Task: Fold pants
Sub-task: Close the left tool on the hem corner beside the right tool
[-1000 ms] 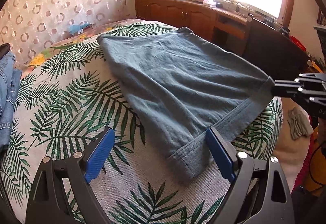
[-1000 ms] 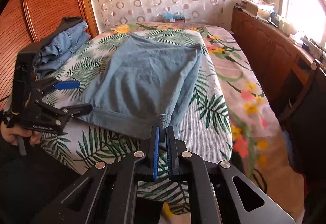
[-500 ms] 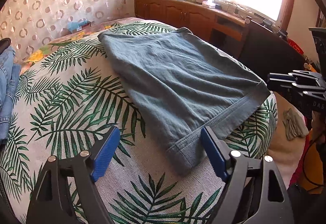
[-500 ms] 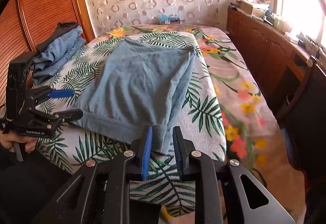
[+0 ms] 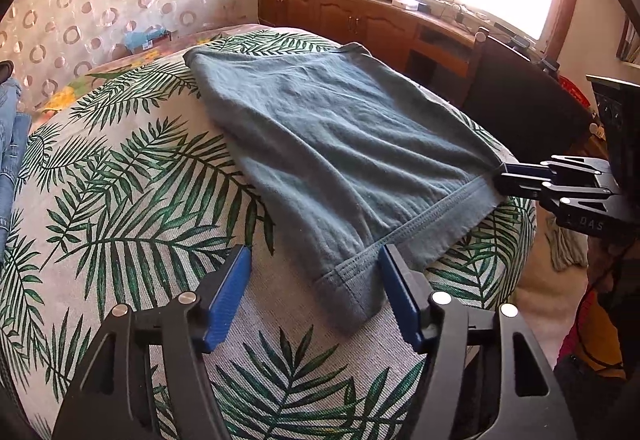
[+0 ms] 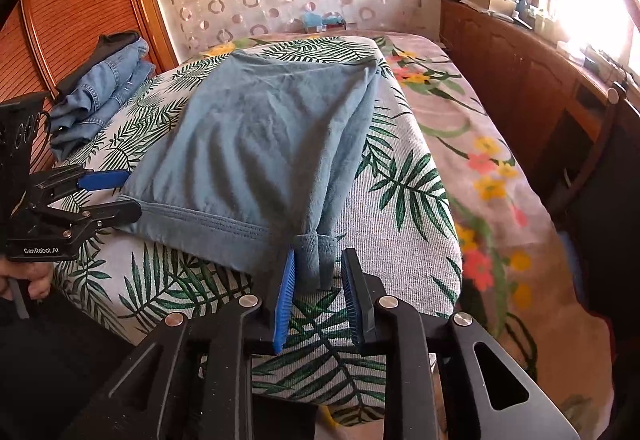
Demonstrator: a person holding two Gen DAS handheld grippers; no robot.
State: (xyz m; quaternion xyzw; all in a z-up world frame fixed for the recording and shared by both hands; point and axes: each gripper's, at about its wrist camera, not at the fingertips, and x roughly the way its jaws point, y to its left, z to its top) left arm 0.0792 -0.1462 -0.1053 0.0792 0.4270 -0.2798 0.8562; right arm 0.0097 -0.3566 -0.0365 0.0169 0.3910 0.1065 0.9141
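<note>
A bed covered in a pale cloth printed with green palm leaves [image 5: 132,200] fills both views; the folded blue-grey knit pants [image 5: 336,144] lie flat across its middle, running from the upper centre of the left wrist view down to a stitched hem at the lower right. A stack of folded blue denim jeans [image 6: 100,88] rests at the upper left of the right wrist view, well apart from the pants; open patterned cloth stretches to the left of the pants, and the bed edge drops away just under the hem. The left gripper [image 5: 314,300], black with blue pads, points steeply down at the hem's near corner; its jaws have just been closing yet stand apart, released, the corner lying between them with the right pad just beside the cloth. The right gripper [image 6: 318,300] tilts down at the hem's other corner, at the lower centre of its view; its jaws, clenched on that corner a second ago, have let go and stand narrowly parted around the small folded tab. A hand [image 6: 24,280] grips the left tool's handle at the far left edge.
</note>
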